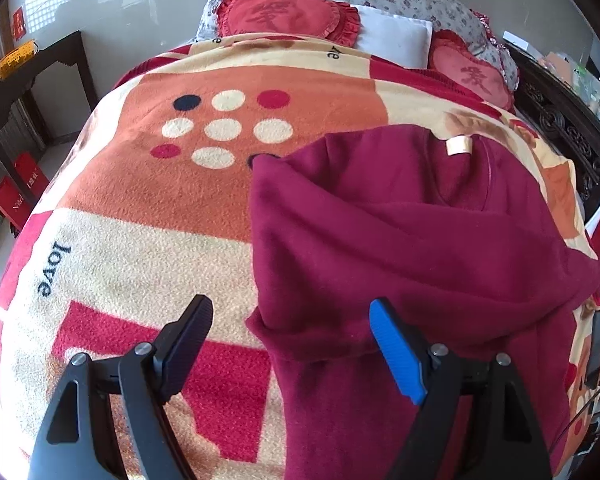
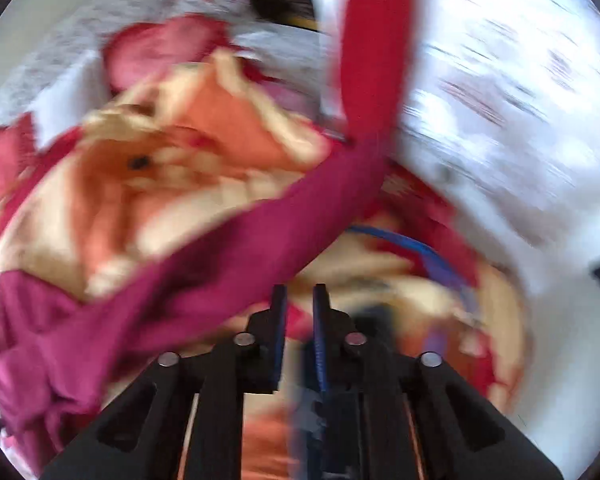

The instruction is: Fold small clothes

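A maroon fleece top [image 1: 400, 240] lies on the patterned blanket [image 1: 160, 208], its left side folded over the body and its neck label toward the pillows. My left gripper [image 1: 292, 320] is open and empty, hovering above the garment's lower left edge. In the blurred right wrist view, my right gripper [image 2: 298, 300] has its jaws close together with a narrow gap. A maroon strip of the top [image 2: 236, 240], likely a sleeve, stretches across in front of it. I cannot tell whether the fingers pinch it.
Red heart cushions [image 1: 288, 12] and a white pillow [image 1: 392, 36] sit at the bed's head. A dark wooden side table [image 1: 40, 80] stands left of the bed. A dark carved headboard [image 1: 560, 120] is at the right. A blue cable [image 2: 420, 252] lies on the blanket.
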`<act>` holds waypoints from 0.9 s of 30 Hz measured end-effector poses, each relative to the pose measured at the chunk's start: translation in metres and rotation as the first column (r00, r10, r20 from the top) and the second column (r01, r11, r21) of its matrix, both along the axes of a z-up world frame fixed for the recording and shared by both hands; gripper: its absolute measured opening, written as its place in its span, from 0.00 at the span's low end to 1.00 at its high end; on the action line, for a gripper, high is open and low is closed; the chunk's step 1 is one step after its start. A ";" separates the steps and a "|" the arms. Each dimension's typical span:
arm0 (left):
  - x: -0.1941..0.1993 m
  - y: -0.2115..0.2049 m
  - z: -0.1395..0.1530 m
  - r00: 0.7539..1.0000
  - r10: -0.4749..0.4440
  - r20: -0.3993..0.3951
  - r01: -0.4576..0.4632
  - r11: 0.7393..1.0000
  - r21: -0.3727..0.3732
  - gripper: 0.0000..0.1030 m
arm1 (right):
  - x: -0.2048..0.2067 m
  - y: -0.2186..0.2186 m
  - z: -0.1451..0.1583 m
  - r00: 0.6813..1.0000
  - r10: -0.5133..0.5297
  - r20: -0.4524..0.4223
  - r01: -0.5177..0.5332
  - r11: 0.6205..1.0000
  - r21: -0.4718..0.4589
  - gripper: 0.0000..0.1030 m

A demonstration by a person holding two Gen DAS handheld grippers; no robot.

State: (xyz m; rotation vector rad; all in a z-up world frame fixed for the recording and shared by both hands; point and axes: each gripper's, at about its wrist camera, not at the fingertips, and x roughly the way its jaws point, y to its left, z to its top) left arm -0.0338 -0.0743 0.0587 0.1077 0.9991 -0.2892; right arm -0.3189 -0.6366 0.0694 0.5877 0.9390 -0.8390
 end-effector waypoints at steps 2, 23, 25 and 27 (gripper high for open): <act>-0.002 -0.002 0.001 1.000 -0.006 0.002 0.006 1.000 -0.002 0.82 | -0.013 0.000 0.010 0.997 -0.005 0.072 0.005 1.000 0.011 0.04; -0.003 0.009 0.012 1.000 0.000 0.024 0.000 1.000 0.001 0.82 | 0.071 0.013 0.031 0.953 0.086 0.292 -0.116 0.990 0.085 0.00; 0.000 0.013 0.016 0.999 0.014 0.032 -0.013 1.000 -0.015 0.82 | 0.074 0.036 0.061 0.912 0.192 0.362 -0.217 0.976 0.029 0.00; 0.002 0.017 0.021 0.999 0.029 0.038 -0.028 0.999 -0.032 0.82 | 0.085 0.064 0.089 0.859 0.310 0.407 -0.328 0.944 -0.027 0.00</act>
